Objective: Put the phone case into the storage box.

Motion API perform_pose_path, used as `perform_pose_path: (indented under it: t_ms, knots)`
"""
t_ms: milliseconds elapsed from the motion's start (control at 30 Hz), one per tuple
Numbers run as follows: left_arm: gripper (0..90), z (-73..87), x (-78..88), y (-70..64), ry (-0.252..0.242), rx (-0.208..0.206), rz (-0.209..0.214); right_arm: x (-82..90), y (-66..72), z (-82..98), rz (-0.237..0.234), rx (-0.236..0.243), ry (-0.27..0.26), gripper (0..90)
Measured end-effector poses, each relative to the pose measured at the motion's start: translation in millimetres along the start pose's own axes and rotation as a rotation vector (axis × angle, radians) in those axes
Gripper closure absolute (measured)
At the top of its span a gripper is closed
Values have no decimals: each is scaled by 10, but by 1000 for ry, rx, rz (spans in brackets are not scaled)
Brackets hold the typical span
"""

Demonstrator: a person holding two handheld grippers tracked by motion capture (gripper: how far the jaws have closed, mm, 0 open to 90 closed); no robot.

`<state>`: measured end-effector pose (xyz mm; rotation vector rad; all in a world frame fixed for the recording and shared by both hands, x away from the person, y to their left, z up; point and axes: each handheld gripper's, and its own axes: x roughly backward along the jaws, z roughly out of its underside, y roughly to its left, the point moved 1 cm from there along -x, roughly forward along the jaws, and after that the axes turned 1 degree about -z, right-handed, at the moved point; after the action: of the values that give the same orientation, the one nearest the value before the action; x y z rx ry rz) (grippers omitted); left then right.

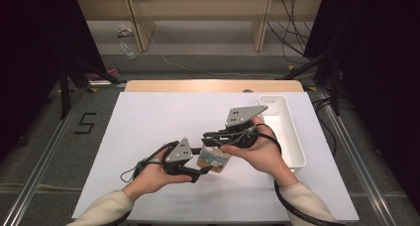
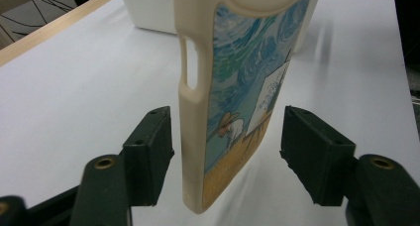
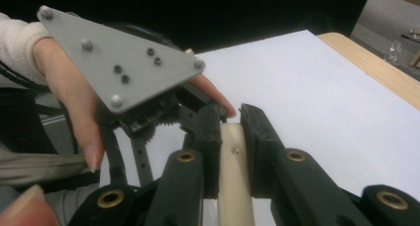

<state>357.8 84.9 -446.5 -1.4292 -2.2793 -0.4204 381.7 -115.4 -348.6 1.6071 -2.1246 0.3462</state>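
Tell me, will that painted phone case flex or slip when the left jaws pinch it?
The phone case looks like thin, soft rubbery plastic, so probably bendy and light. Its matte edge should grip fairly well. The right gripper already clamps its rim.

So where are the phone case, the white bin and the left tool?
phone case (image 2: 233,102): left gripper view, on its painted back.
white bin (image 1: 293,137): high view, on its right wall.
left tool (image 2: 228,161): left gripper view, midway between its fingertips.

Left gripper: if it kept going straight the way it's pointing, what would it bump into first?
The painted phone case. It already hangs between the open jaws of the left gripper, with gaps on both sides, so it would probably slide deeper in. The right gripper holds it.
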Motion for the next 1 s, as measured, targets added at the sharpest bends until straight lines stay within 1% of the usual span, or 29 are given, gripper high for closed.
perform_pose_path:
  t_ms: [33, 67, 100, 167, 233, 300, 333, 400, 467, 500, 533, 567, 600, 667, 733, 767, 867, 1000]
  knots:
    - [402, 1, -8, -2, 0, -1, 9, 1, 1, -1, -3, 0, 0, 797]
    - [411, 1, -8, -2, 0, -1, 9, 1, 2, -1, -5, 0, -1, 797]
    - [428, 5, -20, -4, 2, -8, 22, 0, 4, -1, -9, 0, 0, 796]
    - [459, 7, -24, -5, 2, -10, 25, -3, 6, -1, -13, -1, 0, 797]
    - [521, 14, -27, 2, 7, -16, 36, -11, 5, 2, -18, -5, 0, 797]
    - [564, 19, -26, 2, 5, -8, 39, -13, 5, 5, -22, -10, -1, 797]
    - [564, 23, -27, 4, 4, -5, 40, -13, 5, 5, -22, -10, -1, 797]
    - [635, 31, -34, 0, 2, 14, 39, -28, 4, 10, -30, -16, -9, 797]
    - [682, 33, -37, -2, 4, 27, 41, -36, 2, 14, -37, -21, -17, 798]
    - [710, 33, -37, -2, 4, 27, 41, -36, 2, 14, -37, -21, -17, 798]
    - [729, 27, -36, -13, 11, 42, 37, -38, -3, 18, -44, -28, -28, 797]
    - [745, 27, -36, -13, 11, 42, 37, -38, -3, 18, -44, -28, -28, 797]
    - [745, 23, -36, -16, 12, 48, 30, -37, -5, 19, -45, -29, -26, 797]
    - [780, 15, -28, -18, 13, 66, 19, -35, -7, 23, -49, -32, -37, 797]
    - [789, 12, -26, -16, 14, 71, 20, -35, -8, 23, -51, -31, -42, 796]
    - [791, 12, -25, -15, 14, 80, 18, -37, -6, 23, -52, -32, -44, 796]
    - [793, 14, -25, -11, 18, 85, 15, -40, -11, 29, -52, -26, -42, 796]
    - [794, 13, -13, -2, 25, 82, 12, -49, -16, 35, -55, -24, -53, 794]
